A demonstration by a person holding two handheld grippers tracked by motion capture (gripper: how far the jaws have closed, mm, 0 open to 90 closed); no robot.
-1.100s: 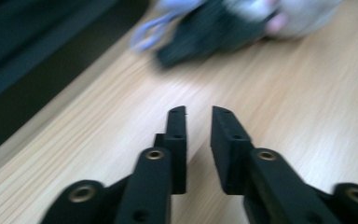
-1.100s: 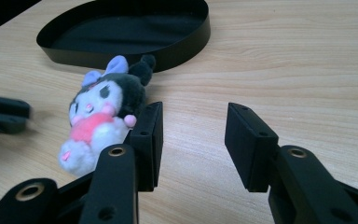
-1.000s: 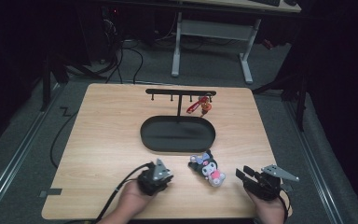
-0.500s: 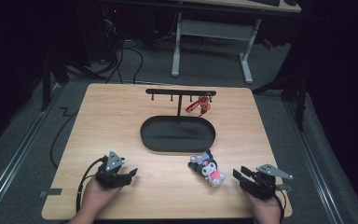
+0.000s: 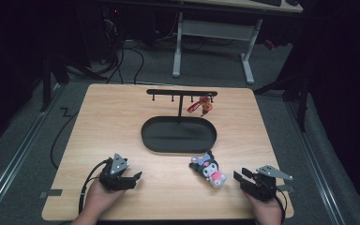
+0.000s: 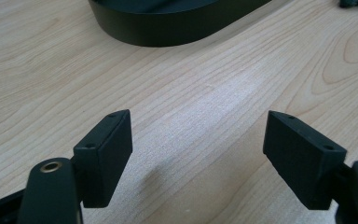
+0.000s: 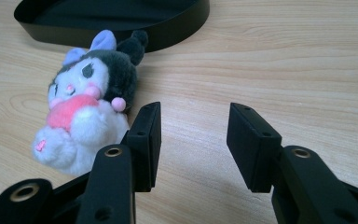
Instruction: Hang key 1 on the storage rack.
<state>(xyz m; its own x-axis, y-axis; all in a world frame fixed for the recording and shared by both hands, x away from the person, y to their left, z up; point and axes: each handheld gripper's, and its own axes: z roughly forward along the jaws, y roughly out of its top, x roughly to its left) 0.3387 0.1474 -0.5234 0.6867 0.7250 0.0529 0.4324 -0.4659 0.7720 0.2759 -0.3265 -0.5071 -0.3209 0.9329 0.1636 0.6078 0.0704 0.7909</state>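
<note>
Plush (image 7: 86,109) lies just beside right claw (image 7: 193,144) — untouched.

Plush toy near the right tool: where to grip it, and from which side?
Grip the plush toy across its white body, below the dark head; probably the narrowest, softest part. It lies on its back beside the black tray, just left of the open right tool, so come in low from its right, jaws either side of the body.

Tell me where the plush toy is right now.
In the high view the plush toy lies on the table, just in front of the black oval tray, left of the right hand-held gripper.
</note>
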